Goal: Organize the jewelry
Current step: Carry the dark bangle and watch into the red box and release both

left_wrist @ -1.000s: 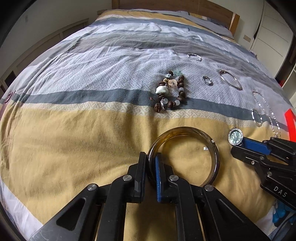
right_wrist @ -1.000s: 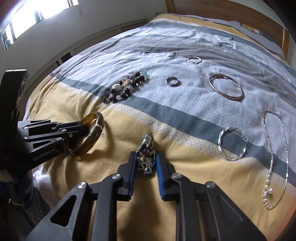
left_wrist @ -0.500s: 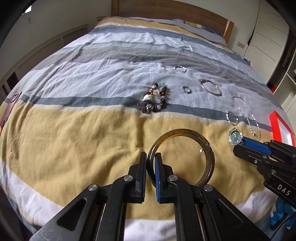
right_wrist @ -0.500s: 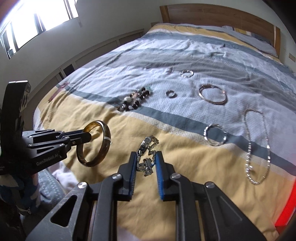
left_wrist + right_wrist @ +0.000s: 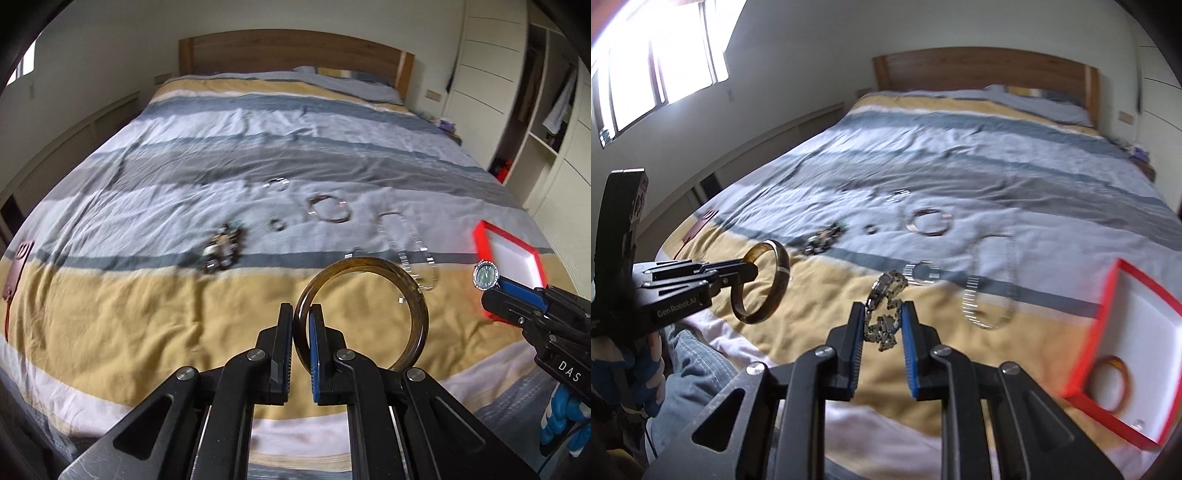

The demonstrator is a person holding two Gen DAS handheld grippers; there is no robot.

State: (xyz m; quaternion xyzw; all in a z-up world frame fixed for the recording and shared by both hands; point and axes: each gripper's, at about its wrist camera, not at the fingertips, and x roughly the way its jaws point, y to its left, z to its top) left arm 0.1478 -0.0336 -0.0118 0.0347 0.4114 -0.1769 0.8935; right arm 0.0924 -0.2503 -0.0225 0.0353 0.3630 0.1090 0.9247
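over a rumpled striped bed [image 5: 110, 325], the left tool [image 5: 301, 321] pinches a glossy amber bangle [image 5: 417, 317], the right tool [image 5: 882, 317] a linked metal watch [image 5: 886, 295].

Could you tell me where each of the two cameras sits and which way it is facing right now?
Left wrist: on the left gripper, facing up the bed toward the headboard; its fingers pinch the amber bangle.
Right wrist: on the right gripper, facing likewise; its fingers clamp the watch; a gloved hand shows lower left.
Shared: bangle, watch, red box, each other's gripper.
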